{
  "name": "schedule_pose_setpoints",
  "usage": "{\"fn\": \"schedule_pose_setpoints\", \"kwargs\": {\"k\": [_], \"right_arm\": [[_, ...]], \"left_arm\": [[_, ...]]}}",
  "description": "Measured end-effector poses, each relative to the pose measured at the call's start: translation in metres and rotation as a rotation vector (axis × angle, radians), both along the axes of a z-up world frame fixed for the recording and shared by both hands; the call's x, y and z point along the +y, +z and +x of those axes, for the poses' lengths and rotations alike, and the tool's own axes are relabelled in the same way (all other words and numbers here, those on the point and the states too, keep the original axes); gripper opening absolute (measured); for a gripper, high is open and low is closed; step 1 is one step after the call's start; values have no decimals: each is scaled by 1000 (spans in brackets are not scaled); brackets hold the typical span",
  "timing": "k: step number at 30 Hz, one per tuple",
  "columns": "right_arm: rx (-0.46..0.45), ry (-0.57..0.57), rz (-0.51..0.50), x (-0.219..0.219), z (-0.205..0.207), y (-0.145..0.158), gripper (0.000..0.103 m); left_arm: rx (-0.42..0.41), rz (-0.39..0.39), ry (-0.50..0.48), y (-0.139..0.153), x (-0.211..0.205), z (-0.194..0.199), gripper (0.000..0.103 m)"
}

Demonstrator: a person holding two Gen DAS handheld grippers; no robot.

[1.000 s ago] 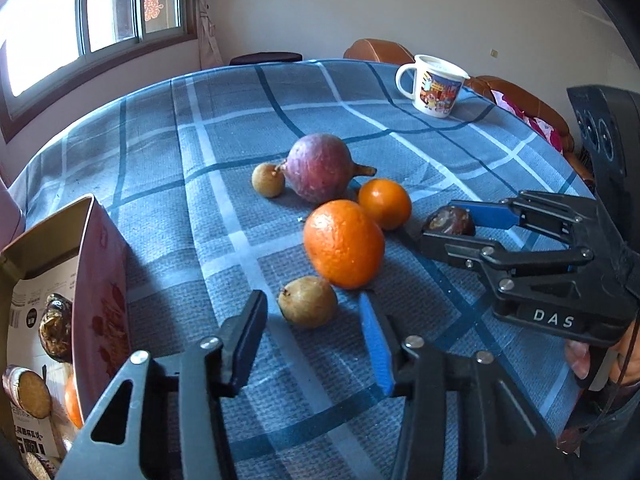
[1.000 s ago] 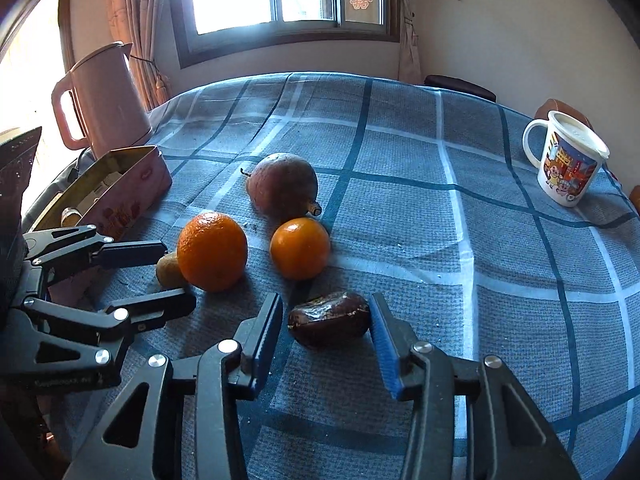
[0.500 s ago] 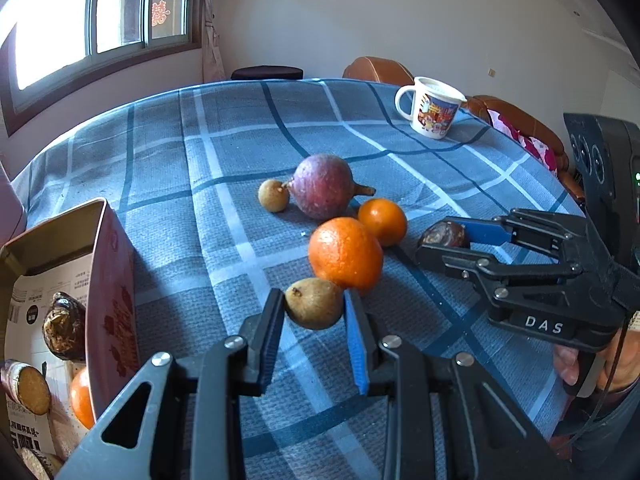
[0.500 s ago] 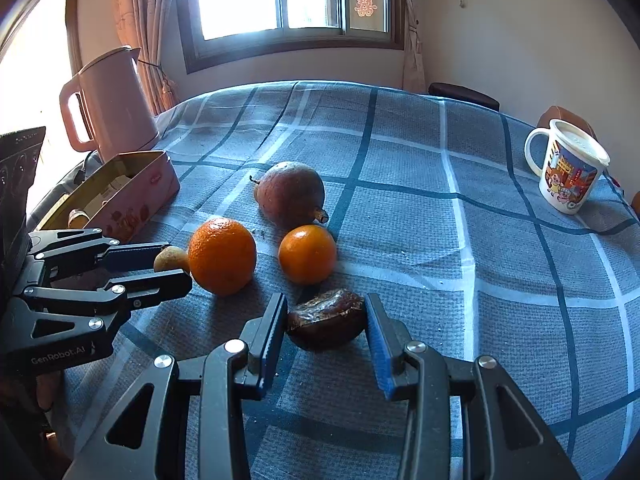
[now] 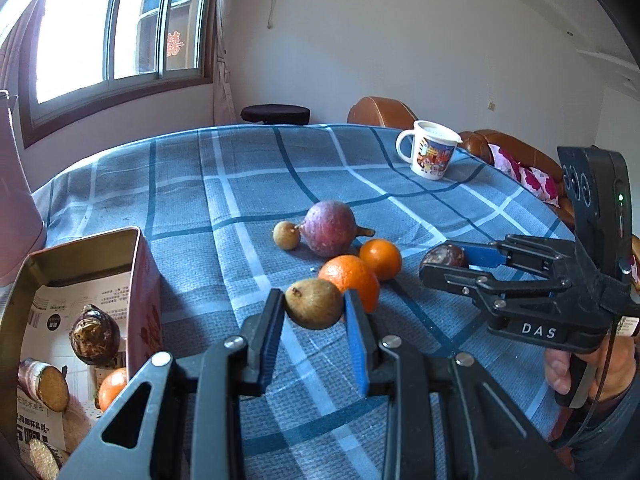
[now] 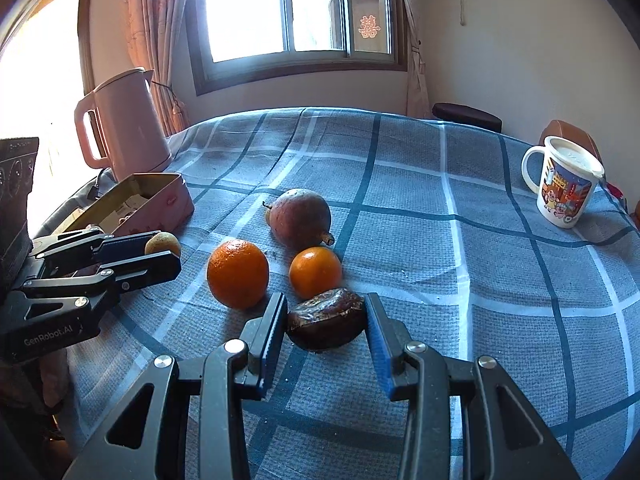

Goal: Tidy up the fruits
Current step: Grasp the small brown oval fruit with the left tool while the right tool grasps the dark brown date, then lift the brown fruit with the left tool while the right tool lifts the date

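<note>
Fruits [image 5: 348,276] lay mid-frame on the table [image 5: 240,184]; some were already in the tin [image 5: 72,248] at lower left. Left tongs [image 5: 314,334] clasped a brown fruit [image 5: 314,303], right tongs [image 6: 326,338] a dark fruit [image 6: 326,323]. Four remained loose.

A small brown-green fruit [image 5: 314,309] sits pinched between the fingers [image 5: 272,332] of the left gripper [image 5: 315,338], while a dark wrinkled fruit [image 6: 326,324] is clamped between the fingers [image 6: 376,340] of the right gripper [image 6: 326,344]. On the checked surface [image 6: 500,280] lie a large orange [image 6: 237,273] and, near it, a smaller orange [image 6: 315,272], with a round purple fruit [image 6: 300,219] just behind them and a little tan fruit [image 5: 286,235] beside it. The open pink tin [image 5: 138,280] at the left holds a dark fruit [image 5: 95,335], an orange one [image 5: 112,388] and cut brown pieces [image 5: 48,389].
</note>
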State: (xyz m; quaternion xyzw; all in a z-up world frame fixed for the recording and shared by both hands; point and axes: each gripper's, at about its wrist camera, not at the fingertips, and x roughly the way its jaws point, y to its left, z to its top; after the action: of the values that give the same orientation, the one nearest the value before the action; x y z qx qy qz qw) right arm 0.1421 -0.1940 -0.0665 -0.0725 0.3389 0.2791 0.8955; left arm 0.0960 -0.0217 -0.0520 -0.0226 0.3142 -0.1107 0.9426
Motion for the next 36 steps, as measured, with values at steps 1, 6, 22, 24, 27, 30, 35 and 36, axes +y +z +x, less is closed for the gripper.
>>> {"fn": "schedule_pose_setpoints", "kwargs": {"k": [1,6,22,24,27,30,35,36], "right_arm": [[-5,1,4,0,-1,1,41],[-22,5,24,-3,-3,4,41],[-84,7,62,-9,-13,11,41],[-90,8,65,-9,-14,12,41],[-103,7,70,-10,-16,13,41],[-119,5,78,-11,-19,15,41],[-142,3,87,-13,-22,17,41],[-145,3,88,-13,-22,18,41]], "left_arm": [[-7,-1,1,1,0,-1,32],[-40,-1,20,3,2,-6,32],[-122,12,59,10,4,-18,32],[-129,15,60,11,4,-19,32],[-141,16,64,12,3,-21,32],[-153,17,69,13,4,-24,32],[-174,23,75,15,3,-28,32],[-178,24,77,16,4,-29,32]]}}
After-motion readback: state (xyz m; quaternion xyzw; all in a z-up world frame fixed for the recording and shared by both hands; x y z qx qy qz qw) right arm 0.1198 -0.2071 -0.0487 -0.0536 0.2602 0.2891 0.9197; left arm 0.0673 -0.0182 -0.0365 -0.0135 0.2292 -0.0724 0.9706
